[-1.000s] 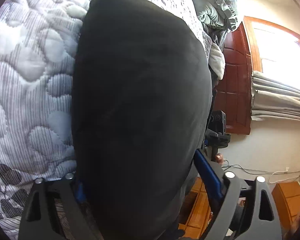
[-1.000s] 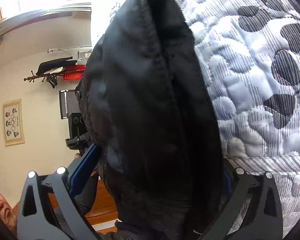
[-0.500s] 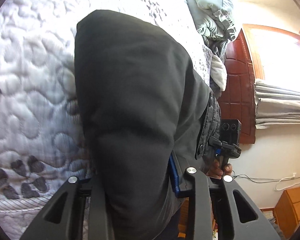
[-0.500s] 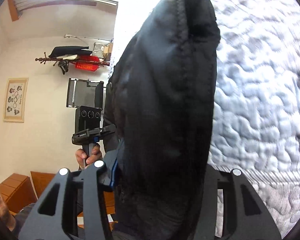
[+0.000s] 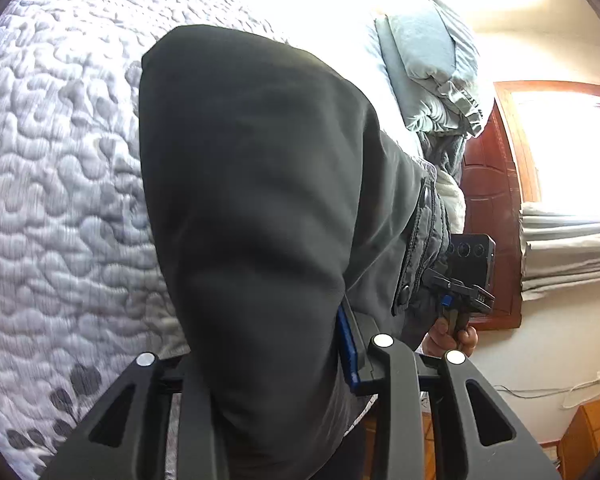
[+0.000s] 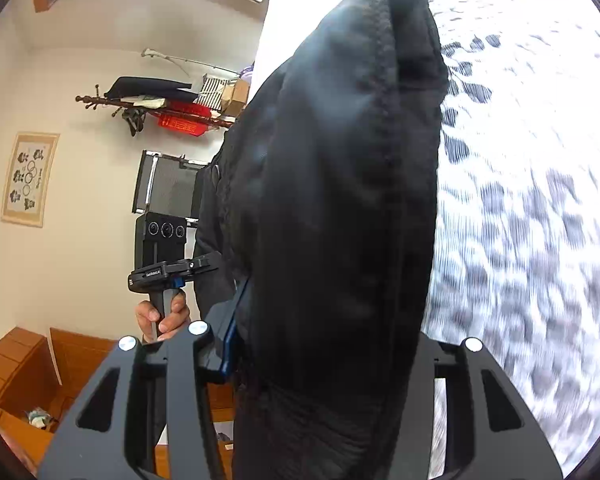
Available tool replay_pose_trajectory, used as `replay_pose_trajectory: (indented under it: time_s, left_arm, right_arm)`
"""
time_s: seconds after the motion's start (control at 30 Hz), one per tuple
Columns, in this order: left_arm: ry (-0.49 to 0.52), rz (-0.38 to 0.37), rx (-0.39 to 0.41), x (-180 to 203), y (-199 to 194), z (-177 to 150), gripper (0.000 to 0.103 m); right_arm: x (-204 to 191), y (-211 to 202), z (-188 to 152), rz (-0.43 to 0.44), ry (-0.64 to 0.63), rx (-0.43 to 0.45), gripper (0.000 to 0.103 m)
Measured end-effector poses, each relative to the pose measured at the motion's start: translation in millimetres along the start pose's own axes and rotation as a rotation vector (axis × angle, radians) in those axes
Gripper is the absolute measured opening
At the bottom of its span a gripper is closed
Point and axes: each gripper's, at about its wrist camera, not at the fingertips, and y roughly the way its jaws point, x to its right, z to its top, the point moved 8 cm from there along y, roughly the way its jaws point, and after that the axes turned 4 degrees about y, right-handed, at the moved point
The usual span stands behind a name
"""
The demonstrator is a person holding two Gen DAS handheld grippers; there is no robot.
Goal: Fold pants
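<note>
Pinching the black pants (image 5: 259,208) in both jaws, left gripper (image 5: 267,364) and right gripper (image 6: 324,344), we hold them above the quilted bed (image 5: 59,200).

Matt black cloth pants (image 5: 259,208) with a stitched seam; puffy quilted bedspread (image 5: 59,184).

Your pants (image 5: 259,200) are plain black, a dull charcoal where light hits them and deeper black at the stitched seam (image 6: 384,160). Under them your bed quilt (image 5: 59,200) is pale grey-white with fine stripes and dark grey blotches. Your left gripper (image 5: 267,368) and right gripper (image 6: 324,356) are black with blue pads and silver screws. The far pillow (image 5: 428,60) is light blue-grey, and the door (image 5: 488,200) is reddish brown.
</note>
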Motion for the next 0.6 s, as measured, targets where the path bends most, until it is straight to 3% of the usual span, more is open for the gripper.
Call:
replay_pose_trajectory:
  time_s: [0.2,0.33,0.4,0.53,0.6]
  left_arm:
    - [-0.11,0.024,-0.048,-58.4,23.5,30.0,0.033]
    - [-0.116,-0.008,-0.04,-70.2,29.4,26.8,0.04]
    - [-0.111,-0.005,-0.034,-72.2,28.4,25.2,0.05]
    - [-0.096,0.064,0.054,-76.6,0.4,19.1,0.071]
    - [-0.082,0.151,0.158,-76.8,-27.8,17.8,0.078]
  right_arm:
    - [35.7,44.0,26.4,-0.056,0.069,-0.034,0.049]
    - [64.9,51.1,27.9,-0.084,0.113,-0.038,0.067]
    - [68.0,47.3,26.8,-0.089,0.115,-0.03,0.071]
    - [61.0,12.0,29.3,-0.11,0.117,0.061,0.077]
    - [55.9,-19.6,31.0,-0.251,0.036,0.176,0.078]
